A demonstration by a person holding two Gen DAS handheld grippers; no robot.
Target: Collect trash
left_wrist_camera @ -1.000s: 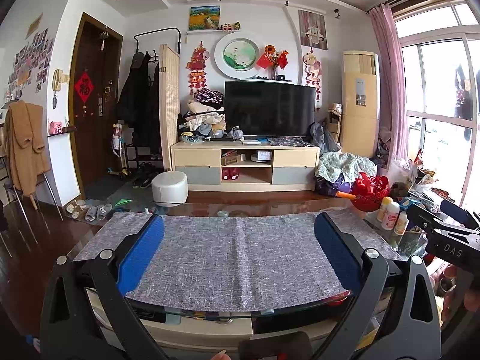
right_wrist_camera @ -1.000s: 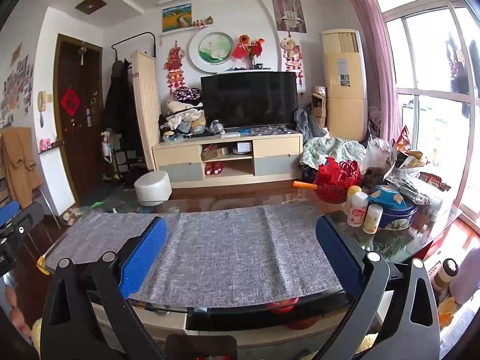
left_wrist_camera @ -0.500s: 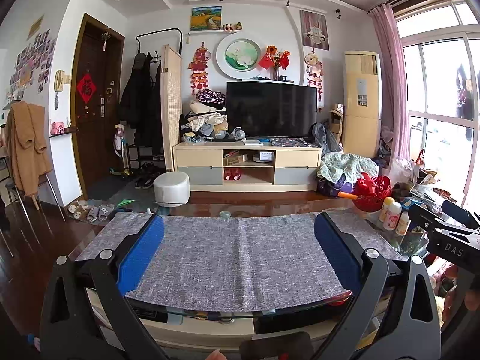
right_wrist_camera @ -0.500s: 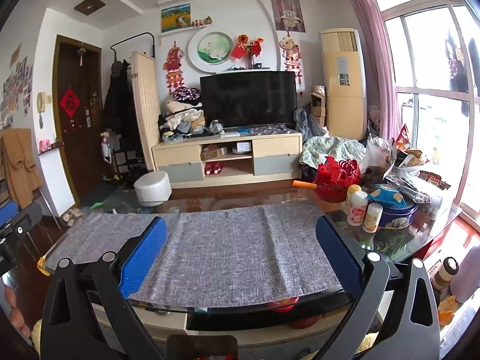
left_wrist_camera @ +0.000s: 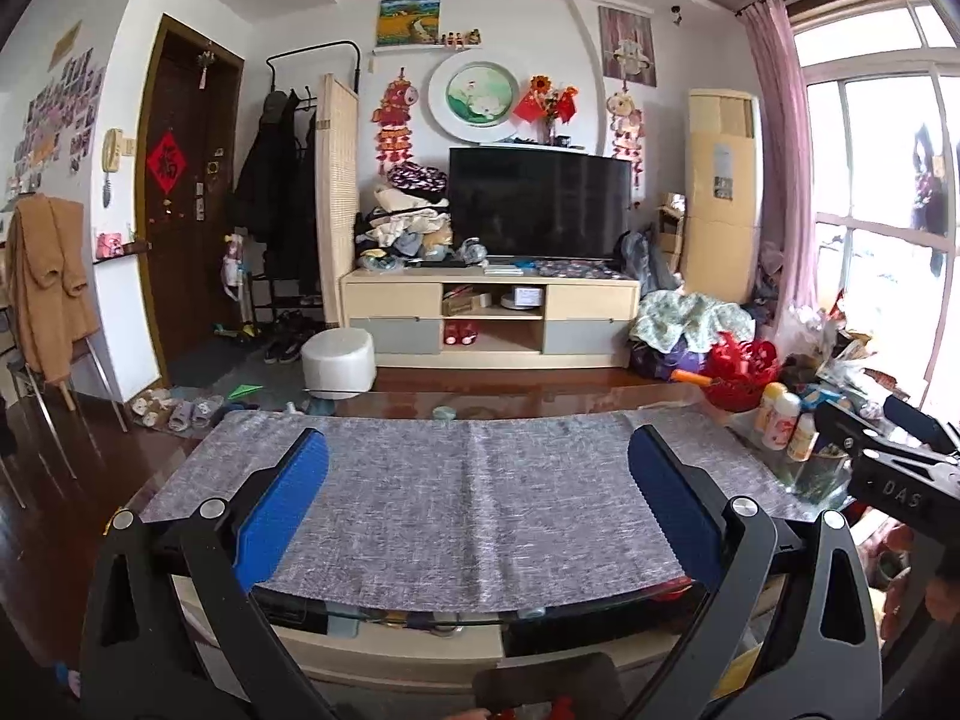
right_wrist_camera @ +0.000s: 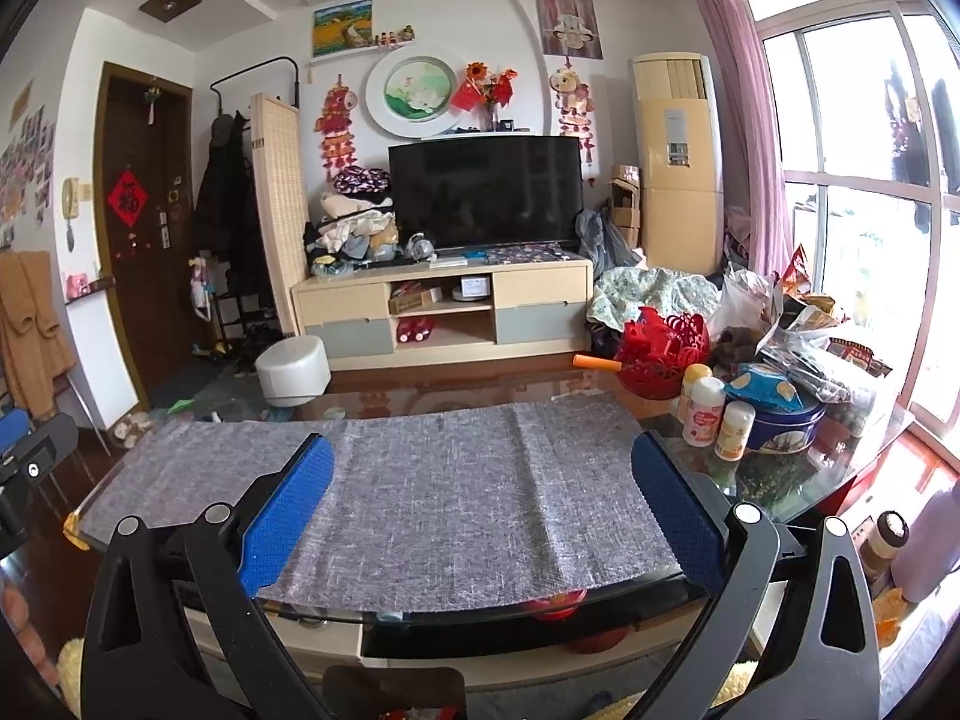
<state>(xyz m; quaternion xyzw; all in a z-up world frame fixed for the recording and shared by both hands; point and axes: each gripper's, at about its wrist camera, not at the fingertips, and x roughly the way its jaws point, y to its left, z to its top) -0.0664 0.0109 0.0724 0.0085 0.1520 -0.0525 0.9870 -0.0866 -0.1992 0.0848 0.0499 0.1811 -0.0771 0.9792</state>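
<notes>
A grey cloth mat [left_wrist_camera: 474, 498] covers a glass coffee table [right_wrist_camera: 798, 480]; it also shows in the right wrist view [right_wrist_camera: 456, 492]. My left gripper [left_wrist_camera: 477, 504] is open and empty, held above the mat's near edge. My right gripper [right_wrist_camera: 480, 504] is open and empty, also above the near edge. The right gripper's body shows at the right of the left wrist view [left_wrist_camera: 888, 468]. Wrappers and bags [right_wrist_camera: 798, 336] are piled at the table's right end. No loose trash shows on the mat.
Small bottles [right_wrist_camera: 714, 411], a blue tin [right_wrist_camera: 780, 426] and a red basket [right_wrist_camera: 660, 354] stand at the table's right end. A white stool [right_wrist_camera: 294, 369] sits on the floor beyond, before a TV cabinet [right_wrist_camera: 444, 312]. A bottle [right_wrist_camera: 888, 540] stands low at right.
Both grippers drifted very slightly; the views shifted a little. Both stay open and empty.
</notes>
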